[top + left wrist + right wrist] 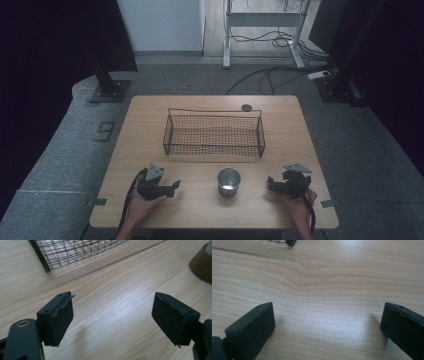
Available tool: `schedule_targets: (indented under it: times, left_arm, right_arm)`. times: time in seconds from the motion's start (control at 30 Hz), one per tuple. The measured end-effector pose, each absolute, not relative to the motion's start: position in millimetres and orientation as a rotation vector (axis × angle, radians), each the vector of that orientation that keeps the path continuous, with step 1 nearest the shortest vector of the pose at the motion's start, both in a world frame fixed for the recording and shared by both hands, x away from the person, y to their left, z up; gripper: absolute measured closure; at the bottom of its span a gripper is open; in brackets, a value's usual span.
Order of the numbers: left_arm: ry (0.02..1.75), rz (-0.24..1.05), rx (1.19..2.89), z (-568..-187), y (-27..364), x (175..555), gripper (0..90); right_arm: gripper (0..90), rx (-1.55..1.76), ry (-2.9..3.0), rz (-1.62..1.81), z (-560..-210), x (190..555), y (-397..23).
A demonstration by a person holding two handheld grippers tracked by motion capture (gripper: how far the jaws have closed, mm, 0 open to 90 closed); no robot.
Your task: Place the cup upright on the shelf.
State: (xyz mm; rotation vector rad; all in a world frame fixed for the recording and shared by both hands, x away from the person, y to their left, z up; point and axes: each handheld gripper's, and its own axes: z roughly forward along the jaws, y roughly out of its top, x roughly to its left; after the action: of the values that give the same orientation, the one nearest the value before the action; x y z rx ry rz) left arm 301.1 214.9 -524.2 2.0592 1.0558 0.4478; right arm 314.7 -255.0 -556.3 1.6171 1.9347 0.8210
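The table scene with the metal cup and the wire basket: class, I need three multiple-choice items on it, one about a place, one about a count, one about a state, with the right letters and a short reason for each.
1. Where does the metal cup stand?
A. inside the wire basket
B. on the table between the two grippers
C. on the floor

2. How many cups are on the table?
A. one
B. two
C. three

3. How do the left gripper's jaws stand?
A. shut on the cup
B. shut on nothing
C. wide apart with nothing between them

Key: 1 B, the high view shows the cup on bare wood, nearer the person than the wire basket, with the left gripper and the right gripper at its sides. 2 A, one cup stands there. 3 C, the left gripper view shows bare wood between the jaws.
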Motion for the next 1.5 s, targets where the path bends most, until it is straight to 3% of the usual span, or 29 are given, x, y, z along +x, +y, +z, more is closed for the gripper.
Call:
schedule_targets:
  times: [0.8,1.1,1.5]
  left_arm:
    - [1.057,0.406,2.004,-513,219,299,17.6]
    - [0.989,0.415,1.952,-490,210,290,18.0]
    - [0.942,0.367,1.972,-491,193,290,18.0]
  right_arm:
    - [2.7,1.653,1.875,0.810,-556,298,-258]
    - [4.5,1.656,1.865,0.813,-556,293,-261]
    - [5.6,1.659,1.857,0.813,-556,292,-261]
